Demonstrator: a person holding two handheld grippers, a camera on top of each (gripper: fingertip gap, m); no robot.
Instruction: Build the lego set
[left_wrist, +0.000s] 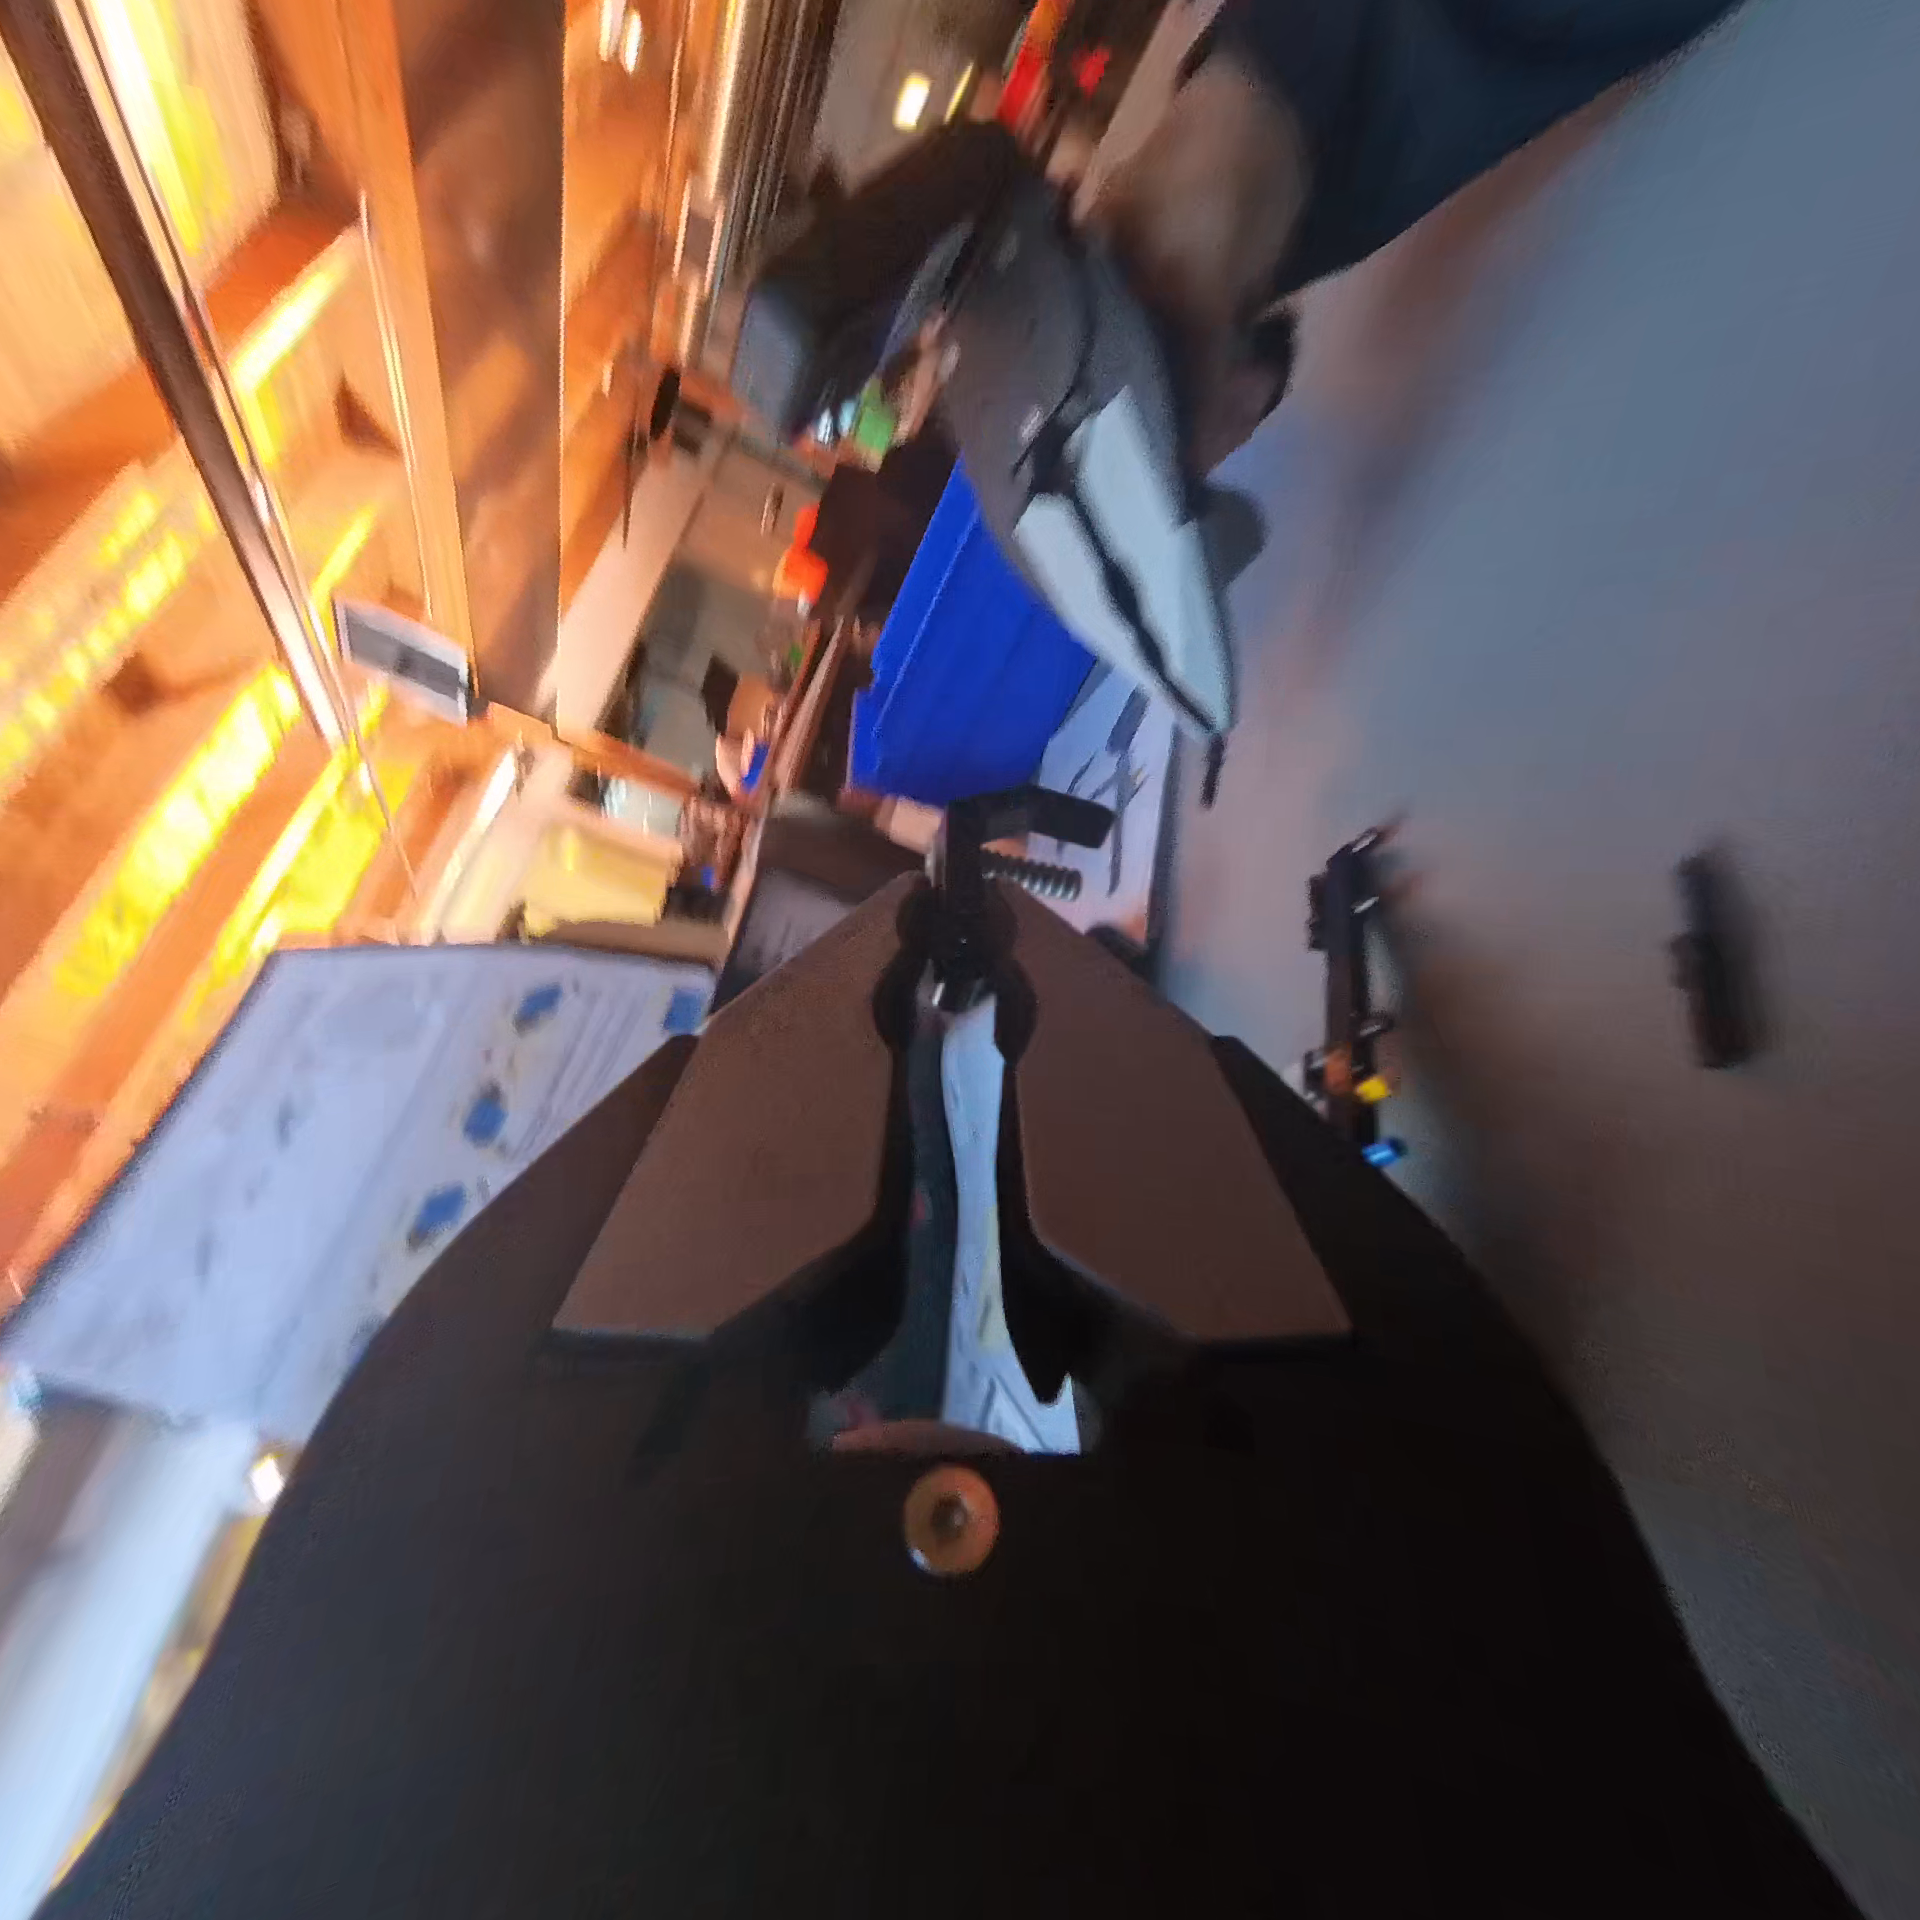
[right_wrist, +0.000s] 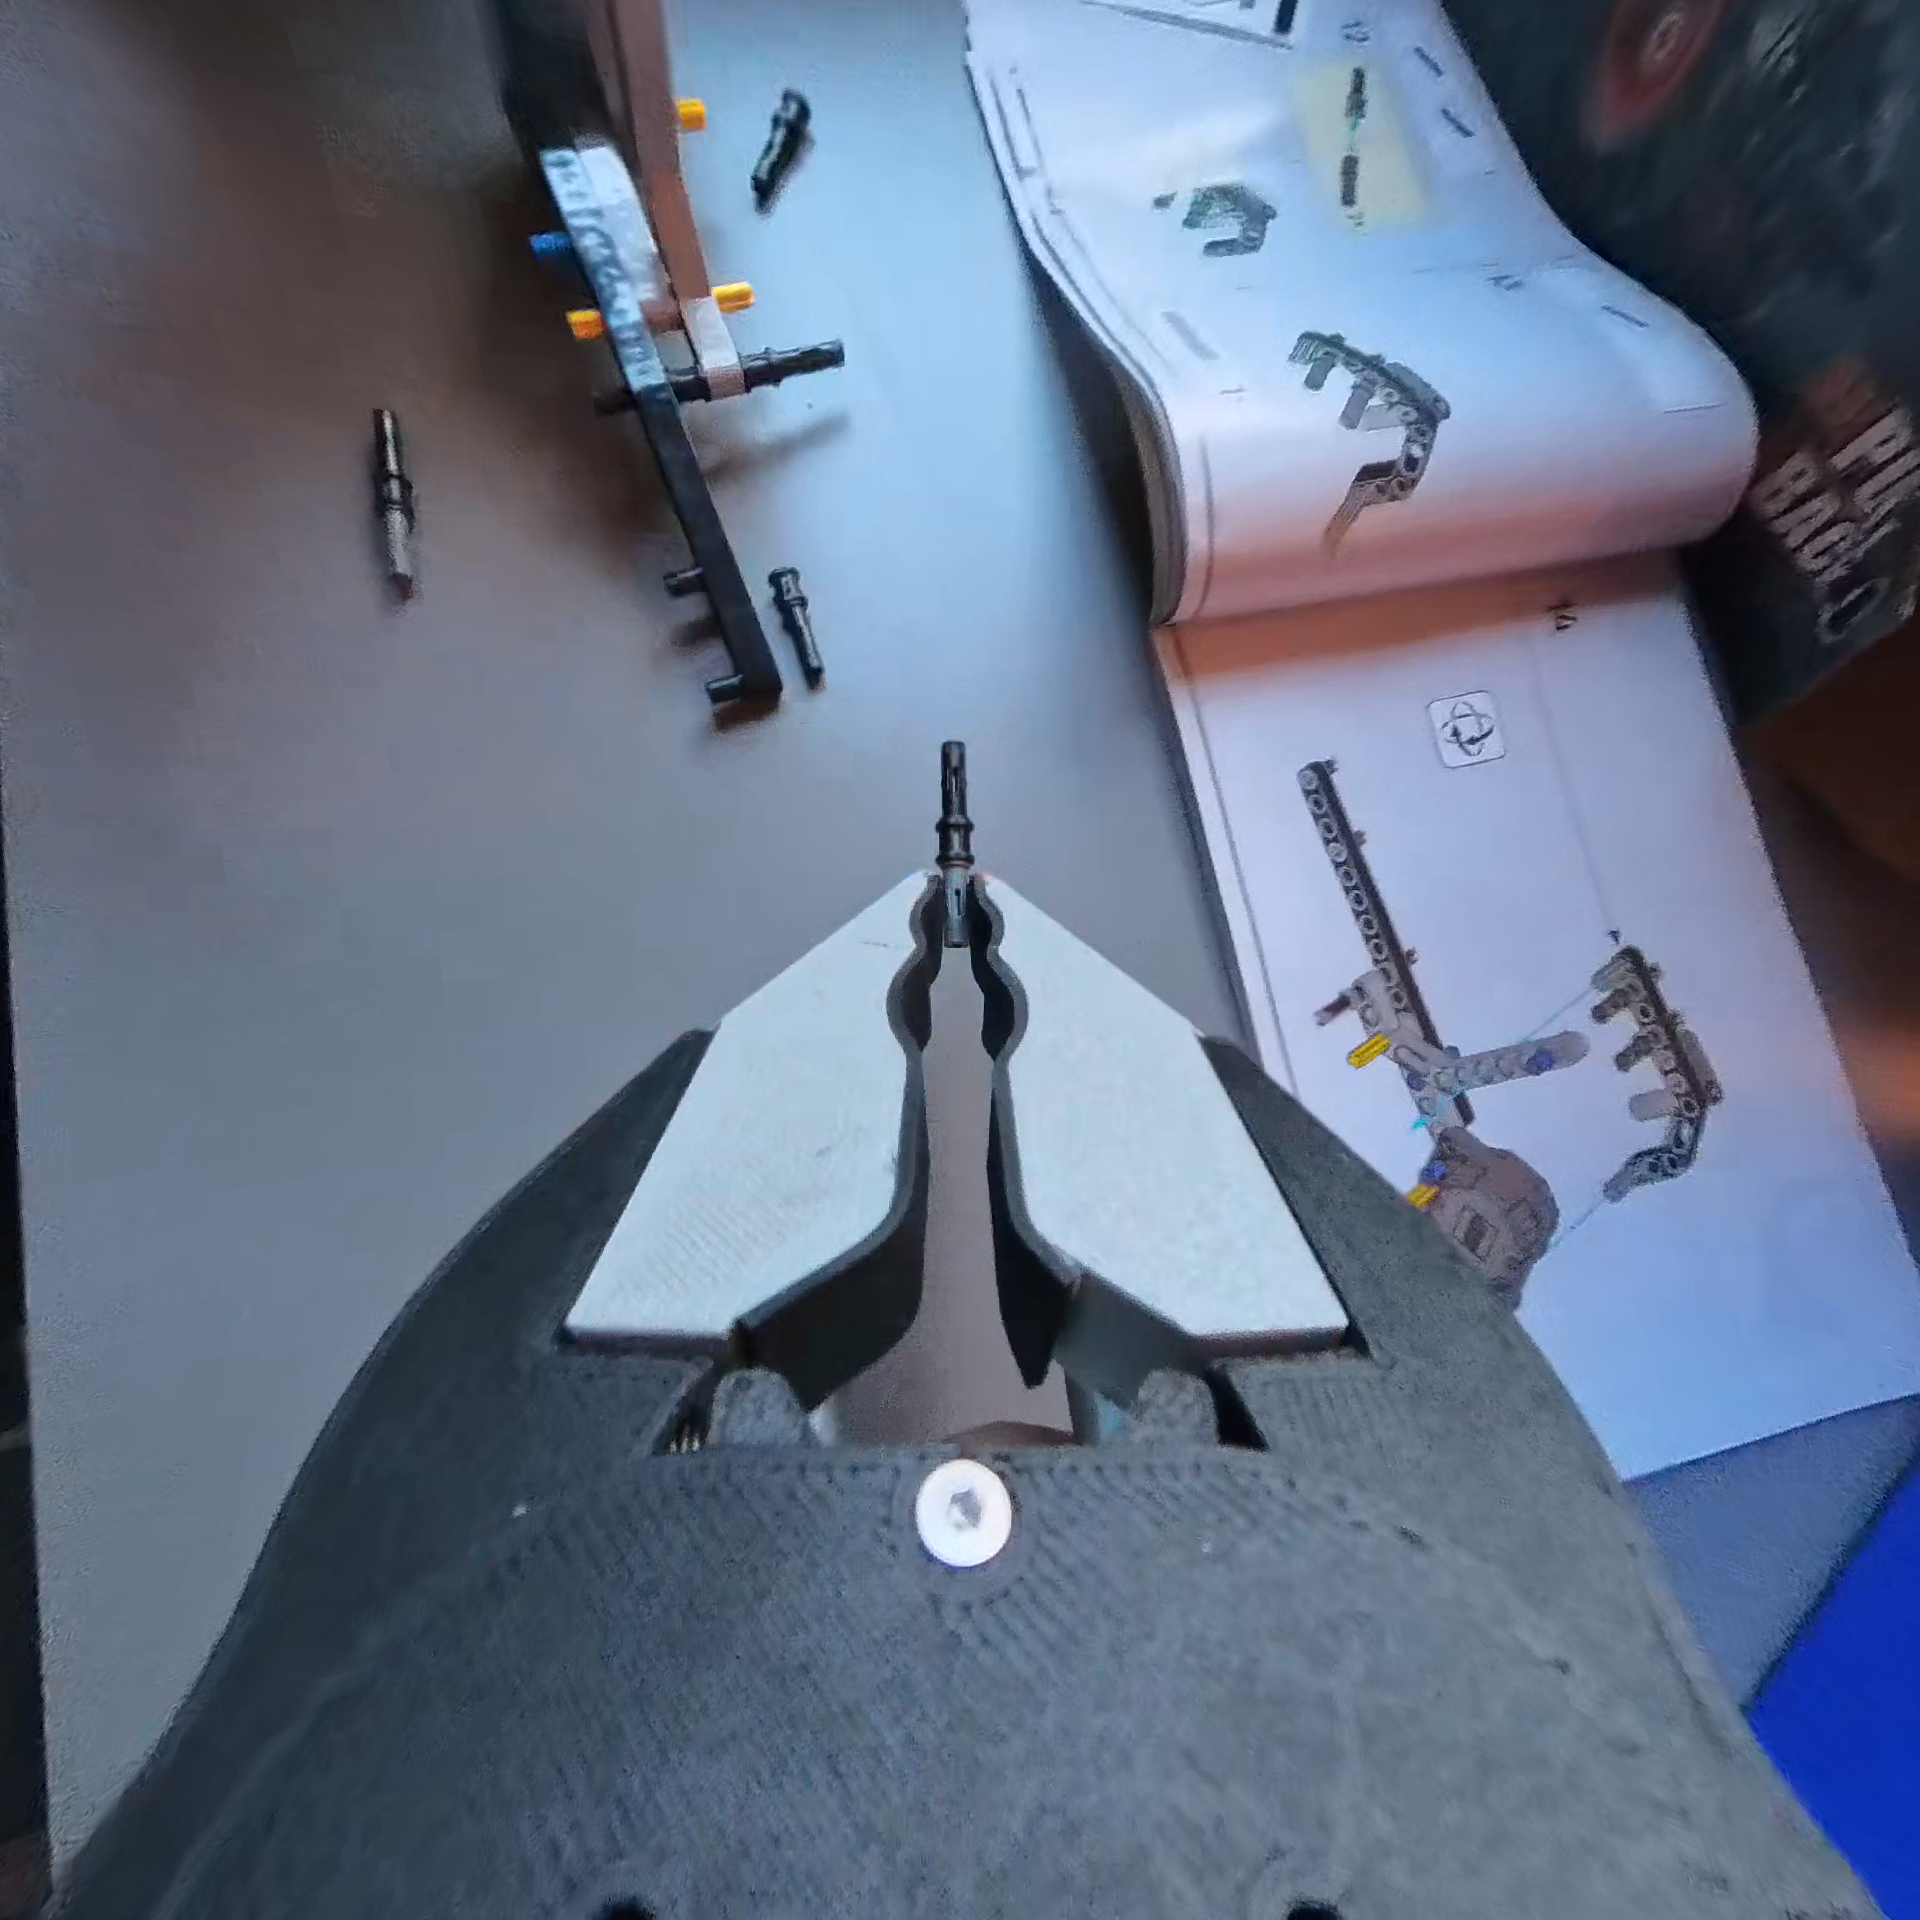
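My right gripper (right_wrist: 954, 896) is shut on a black pin (right_wrist: 953, 810), which sticks out forward from the tips above the grey table (right_wrist: 260, 935). A partly built assembly (right_wrist: 665, 343) of a black beam, a tan beam and yellow and blue pins lies ahead on the left. Loose black pins lie at the left (right_wrist: 388, 499), by the beam's end (right_wrist: 796, 623) and farther back (right_wrist: 779, 145). My left gripper (left_wrist: 961, 935) is rolled sideways and shut on a small black lego part with pins (left_wrist: 982, 842). The left wrist view is blurred and shows the right gripper (left_wrist: 1127, 592) in a hand.
An open instruction booklet (right_wrist: 1455, 468) lies at the right of the table, with a dark box (right_wrist: 1787, 260) behind it. A blue bin (left_wrist: 966, 644) shows beyond the table, and its corner (right_wrist: 1849, 1662) is at the lower right. The assembly (left_wrist: 1351, 966) and a pin (left_wrist: 1714, 956) also show in the left wrist view. My right fingertips sit around 15 cm from my left ones.
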